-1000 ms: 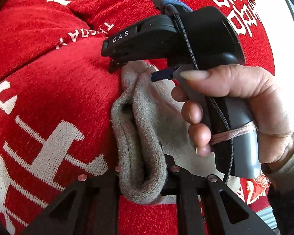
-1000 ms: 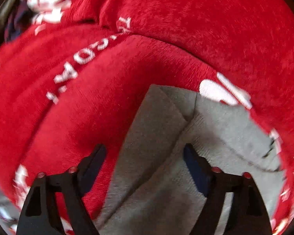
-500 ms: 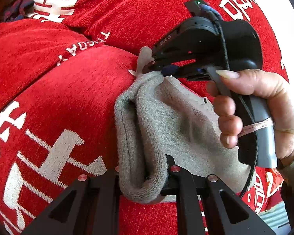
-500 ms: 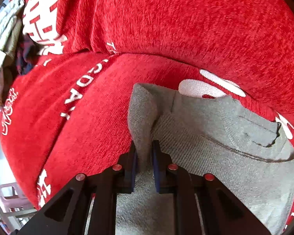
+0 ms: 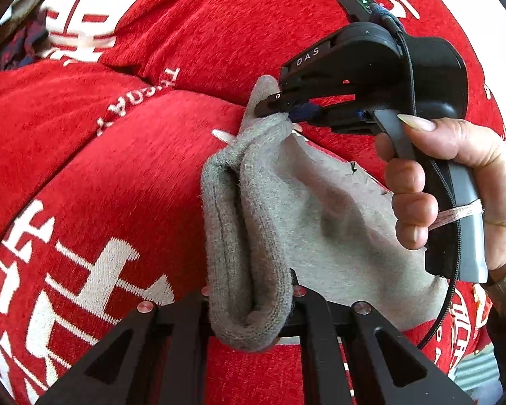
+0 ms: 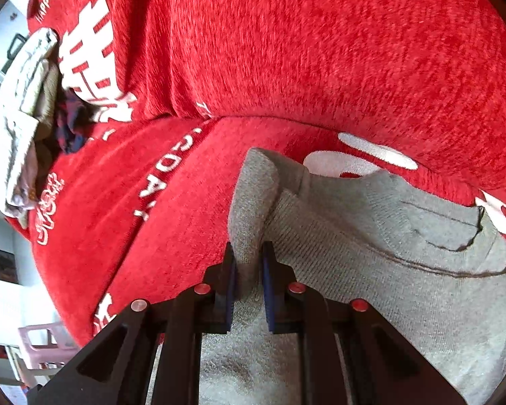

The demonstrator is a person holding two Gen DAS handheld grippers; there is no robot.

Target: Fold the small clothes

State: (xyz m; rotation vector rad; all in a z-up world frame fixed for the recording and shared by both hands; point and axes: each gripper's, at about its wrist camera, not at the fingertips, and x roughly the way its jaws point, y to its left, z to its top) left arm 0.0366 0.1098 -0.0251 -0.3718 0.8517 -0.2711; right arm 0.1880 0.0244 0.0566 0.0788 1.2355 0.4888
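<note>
A grey ankle sock (image 5: 303, 219) lies on a red cover with white lettering (image 5: 118, 175). My left gripper (image 5: 249, 300) is shut on a thick doubled fold of the sock at the near end, which bulges out between the fingers. My right gripper (image 5: 283, 114), held by a hand (image 5: 455, 168), pinches the sock's far tip and holds it a little off the cover. In the right wrist view the right gripper (image 6: 248, 270) is shut on a raised ridge of the sock (image 6: 388, 270), with blue pads (image 6: 268, 287) pressing on both sides.
The red cover (image 6: 320, 50) bulges like a cushion behind the sock. A pile of pale and dark clothes (image 6: 23, 118) lies at its left end. A pink basket (image 6: 44, 344) stands lower left, off the cover.
The right gripper went from open over the sock to shut on its tip, then lifted it. The left gripper kept its hold and rose slightly.
</note>
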